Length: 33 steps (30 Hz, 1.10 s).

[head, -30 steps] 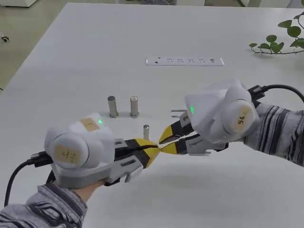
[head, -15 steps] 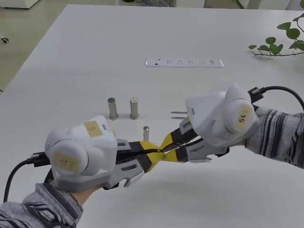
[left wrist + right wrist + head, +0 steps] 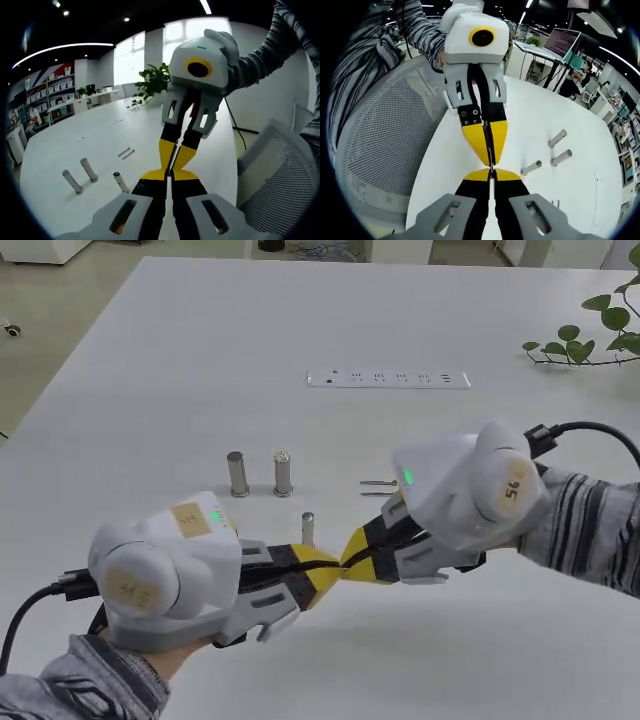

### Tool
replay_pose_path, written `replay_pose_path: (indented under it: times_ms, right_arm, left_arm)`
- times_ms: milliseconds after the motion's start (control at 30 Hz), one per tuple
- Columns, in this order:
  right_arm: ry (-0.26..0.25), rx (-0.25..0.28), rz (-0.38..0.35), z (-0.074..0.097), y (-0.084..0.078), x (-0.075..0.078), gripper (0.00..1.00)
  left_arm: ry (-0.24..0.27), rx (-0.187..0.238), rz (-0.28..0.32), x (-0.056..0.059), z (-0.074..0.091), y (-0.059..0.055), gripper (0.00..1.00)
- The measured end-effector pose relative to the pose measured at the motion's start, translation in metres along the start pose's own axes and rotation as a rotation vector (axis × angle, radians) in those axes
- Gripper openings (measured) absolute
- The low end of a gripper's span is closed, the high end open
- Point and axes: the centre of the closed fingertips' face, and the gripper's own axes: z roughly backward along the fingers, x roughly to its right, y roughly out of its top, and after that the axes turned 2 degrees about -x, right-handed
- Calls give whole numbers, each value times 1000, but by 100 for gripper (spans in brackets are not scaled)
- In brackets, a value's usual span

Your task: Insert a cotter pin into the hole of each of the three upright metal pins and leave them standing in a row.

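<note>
Currently on the white worktable point(image 3: 180, 350):
- Left gripper point(image 3: 328, 565): near edge, clenched, yellow tips pointing right.
- Right gripper point(image 3: 355, 555): clenched, meeting the left tip to tip above the tabletop.
- Held cotter pin point(image 3: 490, 164): thin grey sliver spanning the two sets of tips in the right gripper view, nipped by both; too fine to confirm in the head view.
- Near metal pin point(image 3: 307, 528): upright, just behind the joined tips.
- Far-left metal pin point(image 3: 237, 473) and far-right metal pin point(image 3: 283, 472): upright, side by side, farther back.
- Loose cotter pins point(image 3: 378, 486): lying flat, right of the far pair.
- Power strip point(image 3: 388, 379): beyond the pins.
- Potted vine point(image 3: 590, 335): far right corner.
</note>
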Motion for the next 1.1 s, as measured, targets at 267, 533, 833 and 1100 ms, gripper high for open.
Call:
replay_pose_path:
  times_ms: [267, 533, 833, 1100]
  right_arm:
    - [-17, -32, 14, 0, -2, 2, 0]
    - [-93, -98, -34, -1, -16, 22, 0]
    - [-168, -164, -81, -13, -36, 45, 0]
    - [-211, -191, -151, -24, -51, 64, 0]
  left_arm:
    - [28, 0, 5, -3, -2, -1, 0]
    - [121, -3, 38, -24, -1, -8, 13]
    - [263, -16, 99, -53, 0, -26, 20]
    - [347, -34, 126, -73, -8, -36, 21]
